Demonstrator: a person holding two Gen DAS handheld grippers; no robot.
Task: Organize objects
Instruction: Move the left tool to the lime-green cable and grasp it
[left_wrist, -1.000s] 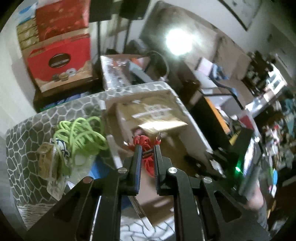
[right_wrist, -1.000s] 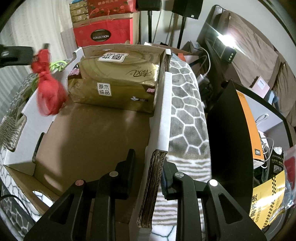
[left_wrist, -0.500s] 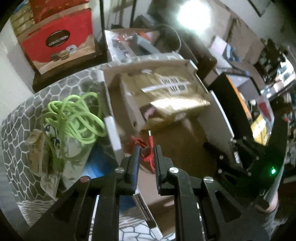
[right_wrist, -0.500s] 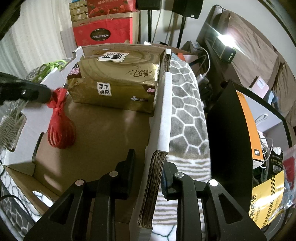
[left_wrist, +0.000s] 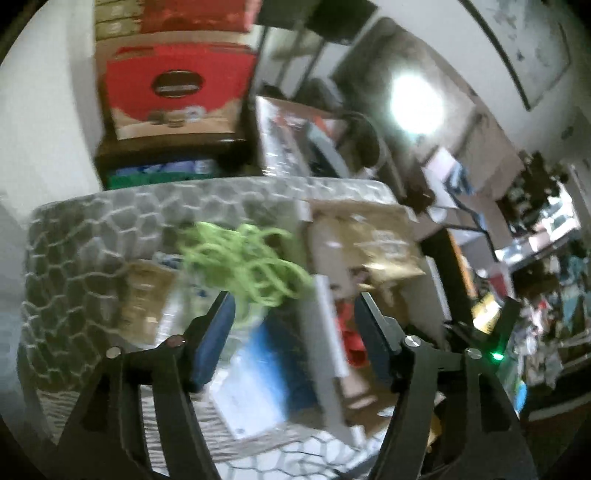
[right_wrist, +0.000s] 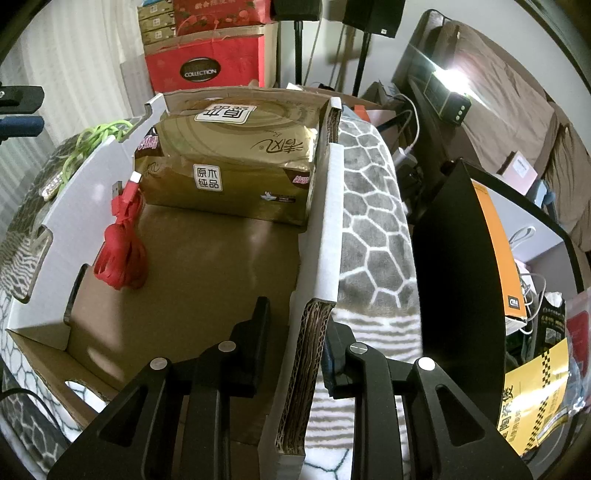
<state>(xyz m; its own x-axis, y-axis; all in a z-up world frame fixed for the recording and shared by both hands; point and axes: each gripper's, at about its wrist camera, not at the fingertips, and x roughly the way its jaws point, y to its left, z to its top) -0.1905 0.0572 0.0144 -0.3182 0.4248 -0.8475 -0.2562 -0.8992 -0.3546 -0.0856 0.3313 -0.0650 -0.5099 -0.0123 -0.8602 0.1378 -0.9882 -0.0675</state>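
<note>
The bundled red USB cable (right_wrist: 123, 240) lies inside the open brown cardboard box (right_wrist: 207, 266), slumped against its white left wall with the plug end up, just beside the gold-wrapped pack of tissues (right_wrist: 236, 162) that fills the far end. It sits loose, touched by nothing. The left gripper (left_wrist: 295, 314) is opening, its blue-padded jaws spreading with nothing between them; it hangs over the box's left wall, facing the tangled lime-green cord (left_wrist: 247, 269) that lies outside on the grey honeycomb-patterned blanket (left_wrist: 92, 236), probably the next thing to be collected. The right gripper (right_wrist: 295, 332) is clamped narrowly on the box's thick corrugated right wall (right_wrist: 321, 229), most likely to steady the box while items are dropped in.
</note>
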